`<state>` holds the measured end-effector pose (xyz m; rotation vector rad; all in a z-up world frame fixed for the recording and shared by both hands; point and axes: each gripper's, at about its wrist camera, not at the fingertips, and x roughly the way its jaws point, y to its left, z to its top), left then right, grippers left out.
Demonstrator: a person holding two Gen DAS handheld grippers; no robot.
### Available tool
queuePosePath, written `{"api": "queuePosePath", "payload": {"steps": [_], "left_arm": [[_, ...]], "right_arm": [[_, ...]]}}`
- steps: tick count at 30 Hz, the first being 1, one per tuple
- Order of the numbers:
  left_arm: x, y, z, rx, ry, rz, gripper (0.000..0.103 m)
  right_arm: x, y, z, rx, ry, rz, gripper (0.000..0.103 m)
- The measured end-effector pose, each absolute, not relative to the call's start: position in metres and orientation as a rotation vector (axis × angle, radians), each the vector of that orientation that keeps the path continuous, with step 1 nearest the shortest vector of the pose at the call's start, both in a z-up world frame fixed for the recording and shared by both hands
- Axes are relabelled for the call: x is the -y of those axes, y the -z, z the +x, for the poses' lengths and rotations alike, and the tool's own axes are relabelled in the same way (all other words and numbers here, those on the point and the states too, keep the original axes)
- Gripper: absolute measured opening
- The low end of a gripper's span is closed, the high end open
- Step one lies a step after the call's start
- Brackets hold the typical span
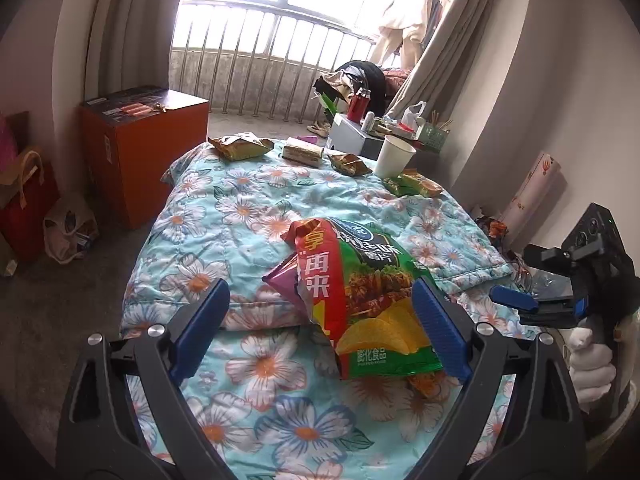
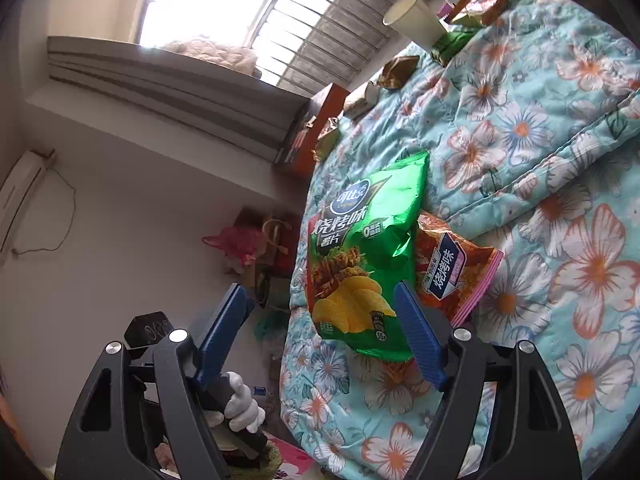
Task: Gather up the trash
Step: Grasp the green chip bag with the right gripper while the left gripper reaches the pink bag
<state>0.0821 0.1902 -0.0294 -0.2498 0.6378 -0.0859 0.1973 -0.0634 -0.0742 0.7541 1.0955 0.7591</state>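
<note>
A green chip bag [image 1: 372, 296] lies on the floral quilt [image 1: 248, 208], partly over a red-orange snack bag [image 2: 452, 268]. My left gripper [image 1: 320, 320] is open, its jaws wide on either side of the green bag's near end, not closed on it. My right gripper [image 2: 324, 320] is open too, with the green chip bag [image 2: 360, 256] between its blue fingers; it shows from the side in the left wrist view [image 1: 516, 300]. Several small wrappers [image 1: 240, 146] and a paper cup [image 1: 394, 156] sit at the quilt's far edge.
An orange box [image 1: 140, 148] stands left of the bed, with bags [image 1: 68, 228] on the floor beside it. A cluttered side table [image 1: 360, 132] stands beyond the bed, near the window railing. A wall lies to the right.
</note>
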Motion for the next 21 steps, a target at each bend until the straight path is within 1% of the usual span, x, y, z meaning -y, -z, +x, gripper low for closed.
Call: {"api": "queuePosePath", "payload": {"steps": [3,7,11,13,14,16,18,19,21], "left_arm": [[-0.191,0.035,0.092,-0.642,0.077,-0.235,0.088],[-0.186,0.045,0.110,-0.662,0.041,-0.184,0.088],[-0.172,0.066,0.131,-0.729,0.012,-0.078,0.088],[-0.169,0.077,0.140,-0.773,0.018,-0.071,0.085],[-0.168,0.082,0.144,-0.791,0.027,-0.073,0.083],[-0.167,0.089,0.148,-0.815,0.031,-0.074,0.083],[-0.166,0.092,0.148,-0.822,0.042,-0.082,0.083],[-0.166,0.093,0.148,-0.826,0.049,-0.089,0.083],[-0.166,0.094,0.147,-0.830,0.060,-0.104,0.083]], "right_arm": [[0.056,0.099,0.222,-1.178,-0.706,0.774,0.066],[0.050,0.124,0.237,-1.259,-0.666,0.780,0.064],[0.046,0.138,0.242,-1.293,-0.673,0.813,0.063],[0.045,0.138,0.243,-1.296,-0.685,0.823,0.059],[0.044,0.138,0.245,-1.299,-0.698,0.833,0.057],[0.042,0.139,0.245,-1.304,-0.711,0.838,0.049],[0.036,0.142,0.248,-1.312,-0.715,0.827,0.039],[0.035,0.142,0.247,-1.313,-0.718,0.816,0.036],[0.035,0.141,0.245,-1.305,-0.722,0.812,0.024]]}}
